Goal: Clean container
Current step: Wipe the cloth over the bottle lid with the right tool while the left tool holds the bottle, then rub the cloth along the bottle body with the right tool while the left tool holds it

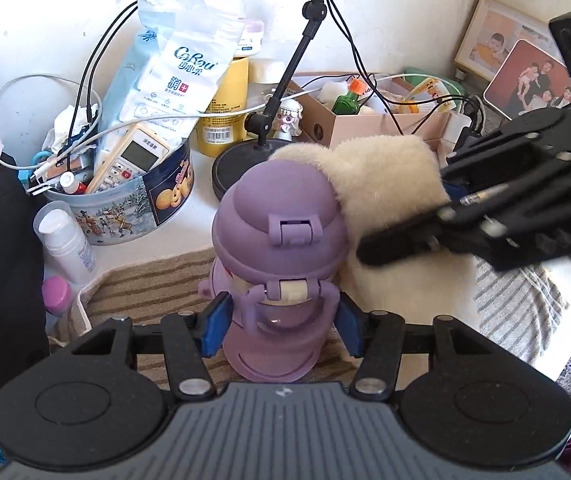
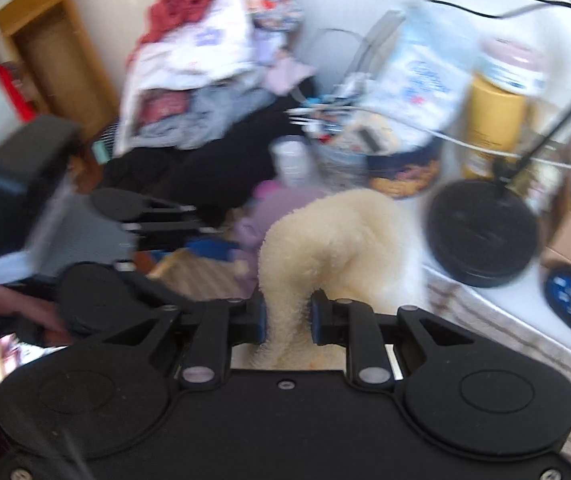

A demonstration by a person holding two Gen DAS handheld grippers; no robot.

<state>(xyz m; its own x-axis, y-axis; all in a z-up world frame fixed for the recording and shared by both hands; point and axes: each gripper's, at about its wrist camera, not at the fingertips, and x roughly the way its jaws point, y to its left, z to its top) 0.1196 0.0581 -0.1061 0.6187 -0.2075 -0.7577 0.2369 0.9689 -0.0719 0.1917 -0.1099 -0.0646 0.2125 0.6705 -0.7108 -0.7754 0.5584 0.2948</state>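
Note:
A purple bottle (image 1: pixel 281 232) with a domed flip lid stands upright on a striped brown towel (image 1: pixel 153 284). My left gripper (image 1: pixel 281 326) is shut on the bottle's lower body, its blue pads pressing both sides. A fluffy cream cloth (image 1: pixel 385 184) drapes against the right side of the lid. My right gripper (image 1: pixel 405 240) comes in from the right, holding that cloth. In the blurred right wrist view the right gripper (image 2: pixel 288 320) is shut on the cream cloth (image 2: pixel 337 240), and the purple bottle (image 2: pixel 261 216) shows just behind it, with the left gripper (image 2: pixel 205 236) at the left.
A cookie tin (image 1: pixel 137 200) full of clutter with a remote, a white pump bottle (image 1: pixel 65 244), a yellow canister (image 1: pixel 225 112), a black round lamp base (image 1: pixel 241 168) with its stalk and cables, a cardboard box (image 1: pixel 381 120) and photo frames (image 1: pixel 525 80) crowd the white table behind.

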